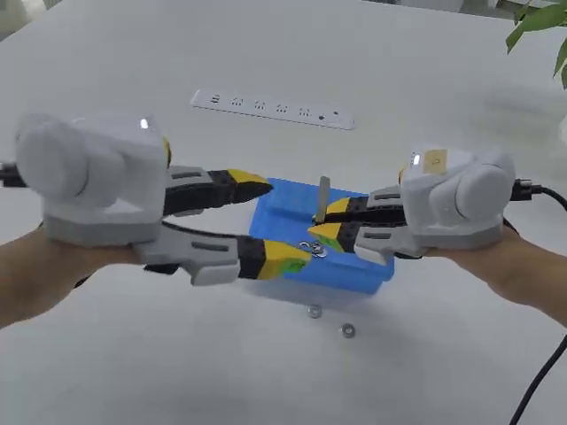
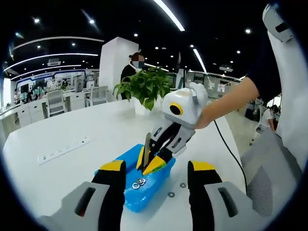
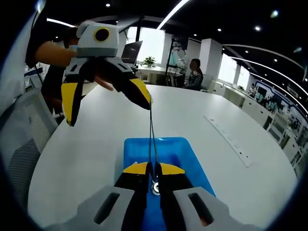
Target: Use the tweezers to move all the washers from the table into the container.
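Right gripper (image 3: 154, 169): clenching slim metal tweezers (image 3: 151, 130) | left gripper (image 2: 159, 166): released | risk: weak pinch drops small steel washer (image 1: 314, 311) beside blue plastic container (image 1: 363, 273) below.

White table (image 1: 124, 354) bearing a white power strip (image 1: 273, 109), which lies flat towards the far side. Green plant (image 2: 144, 86) stands near the table's far edge. Background: open office with ceiling strip lights (image 3: 173, 10) and a seated person (image 3: 195, 72).

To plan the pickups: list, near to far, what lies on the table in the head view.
nearest washer → second washer → blue container → power strip
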Tool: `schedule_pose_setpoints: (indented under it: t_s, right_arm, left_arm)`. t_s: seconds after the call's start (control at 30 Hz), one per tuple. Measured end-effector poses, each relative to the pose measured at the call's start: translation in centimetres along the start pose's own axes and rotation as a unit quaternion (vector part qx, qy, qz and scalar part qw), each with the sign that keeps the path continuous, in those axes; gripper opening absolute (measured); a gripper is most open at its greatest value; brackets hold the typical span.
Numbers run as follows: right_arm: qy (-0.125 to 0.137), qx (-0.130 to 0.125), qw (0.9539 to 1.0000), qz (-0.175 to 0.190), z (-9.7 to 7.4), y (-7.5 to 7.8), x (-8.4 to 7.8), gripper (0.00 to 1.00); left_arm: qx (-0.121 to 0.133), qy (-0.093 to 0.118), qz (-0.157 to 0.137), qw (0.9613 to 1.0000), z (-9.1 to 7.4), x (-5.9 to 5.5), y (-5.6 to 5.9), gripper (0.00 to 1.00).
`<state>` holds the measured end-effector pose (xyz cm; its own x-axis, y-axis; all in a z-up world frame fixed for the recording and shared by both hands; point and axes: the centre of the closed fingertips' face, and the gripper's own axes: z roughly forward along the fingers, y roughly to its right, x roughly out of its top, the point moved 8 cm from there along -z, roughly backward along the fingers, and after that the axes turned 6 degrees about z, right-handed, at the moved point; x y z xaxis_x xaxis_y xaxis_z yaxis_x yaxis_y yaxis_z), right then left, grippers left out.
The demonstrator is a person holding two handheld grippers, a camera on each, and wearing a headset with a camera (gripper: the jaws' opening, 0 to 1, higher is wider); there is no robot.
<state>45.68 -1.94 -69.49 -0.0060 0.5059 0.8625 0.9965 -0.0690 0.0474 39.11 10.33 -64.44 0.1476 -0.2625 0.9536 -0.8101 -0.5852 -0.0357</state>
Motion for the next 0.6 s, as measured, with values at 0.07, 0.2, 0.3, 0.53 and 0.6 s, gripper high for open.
schedule_pose_setpoints:
  t_s: [0.07, 0.2, 0.3, 0.53, 0.6]
  right_arm:
    - [0.001, 0.002, 1.0000, -0.002, 0.0, 0.1, 0.1, 0.08]
    - [0.005, 0.004, 1.0000, -0.003, 0.1, 0.1, 0.2, 0.08]
    - [0.005, 0.005, 1.0000, -0.004, 0.2, 0.0, 0.2, 0.08]
    - [0.004, 0.012, 0.9999, -0.004, 0.4, -0.2, 0.2, 0.08]
    - [0.003, 0.015, 0.9999, -0.006, 0.5, -0.4, 0.3, 0.08]
  left_arm:
    - [-0.004, -0.002, 0.004, 1.0000, 0.4, 0.0, -0.2, 0.55]
    - [-0.013, -0.005, 0.012, 0.9998, 0.8, -0.1, -0.6, 0.48]
    - [-0.015, 0.000, 0.013, 0.9998, 1.0, 0.1, -0.8, 0.45]
    - [-0.026, 0.008, 0.021, 0.9994, 1.4, 0.6, -1.1, 0.32]
    - [-0.031, 0.011, 0.025, 0.9991, 1.5, 0.8, -1.2, 0.28]
